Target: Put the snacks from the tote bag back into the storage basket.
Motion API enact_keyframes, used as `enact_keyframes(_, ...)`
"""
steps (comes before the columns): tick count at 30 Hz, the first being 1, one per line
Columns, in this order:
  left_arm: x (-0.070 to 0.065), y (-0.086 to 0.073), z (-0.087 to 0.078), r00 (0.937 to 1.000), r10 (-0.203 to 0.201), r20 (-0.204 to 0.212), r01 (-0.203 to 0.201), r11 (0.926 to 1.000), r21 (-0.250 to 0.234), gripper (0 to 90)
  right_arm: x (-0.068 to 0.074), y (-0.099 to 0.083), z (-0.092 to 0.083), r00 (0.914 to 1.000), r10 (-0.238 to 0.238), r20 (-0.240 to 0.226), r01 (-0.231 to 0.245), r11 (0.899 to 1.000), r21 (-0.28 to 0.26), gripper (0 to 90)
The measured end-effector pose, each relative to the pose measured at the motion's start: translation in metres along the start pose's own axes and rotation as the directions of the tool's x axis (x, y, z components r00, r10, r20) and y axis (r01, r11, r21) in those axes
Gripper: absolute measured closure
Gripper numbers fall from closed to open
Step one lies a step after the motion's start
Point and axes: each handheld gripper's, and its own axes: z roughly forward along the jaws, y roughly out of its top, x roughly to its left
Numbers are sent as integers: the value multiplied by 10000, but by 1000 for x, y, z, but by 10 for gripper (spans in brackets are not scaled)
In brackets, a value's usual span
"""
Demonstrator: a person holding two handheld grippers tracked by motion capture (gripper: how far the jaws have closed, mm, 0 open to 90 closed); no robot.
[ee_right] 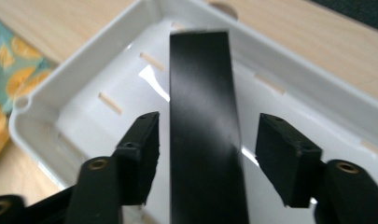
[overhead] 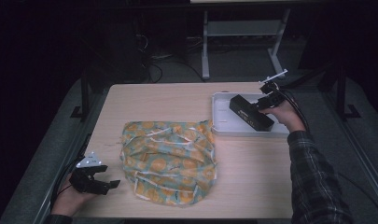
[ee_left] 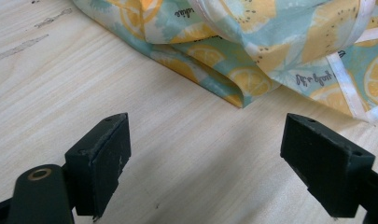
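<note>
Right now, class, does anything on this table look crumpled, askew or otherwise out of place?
Yes. The lemon-print cloth lies crumpled mid-table, folds bunched rather than flat. The long black box sits diagonally in the white plastic tray, skewed against its sides, between the right gripper's parted fingers. Nothing looks spilled or broken.

A long black box (ee_right: 203, 126) lies between the right tongs (ee_right: 207, 156), with a gap visible on either side of it (neither pad presses on it). Beneath sits a white tray (ee_right: 84, 91) on the wooden counter (ee_right: 326, 42); a lemon-print cloth (ee_right: 9, 65) edges the left.
</note>
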Motion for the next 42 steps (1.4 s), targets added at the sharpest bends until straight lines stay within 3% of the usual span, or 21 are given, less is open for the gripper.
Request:
enact_keyframes(6,4,0,0,9999,-116,-4,116,9999,-100,155,-11,15,5,9969,621,475,-617,9980,-107,609)
enact_keyframes(8,4,2,-1,10000,-78,-31,77,9997,-222,157,-15,17,10,9961,614,629,-623,9980,117,694)
enact_keyframes(12,5,5,-1,10000,-45,-31,44,9996,-287,158,-21,20,16,9959,696,585,-713,9971,271,839)
enact_keyframes(14,7,4,0,9999,-115,-17,114,9994,-313,158,-25,21,17,9939,965,530,-975,9951,158,894)
enact_keyframes(16,8,3,0,9999,-131,25,131,9996,-253,158,-28,20,20,9927,1118,462,-1127,9935,178,895)
enact_keyframes(23,8,3,1,9999,-150,68,152,9995,-266,158,-26,16,31,9942,1007,369,-1030,9925,653,894)
enact_keyframes(42,8,4,1,9995,-12,312,23,9994,-358,158,-9,10,36,9994,311,133,-323,9940,1045,895)
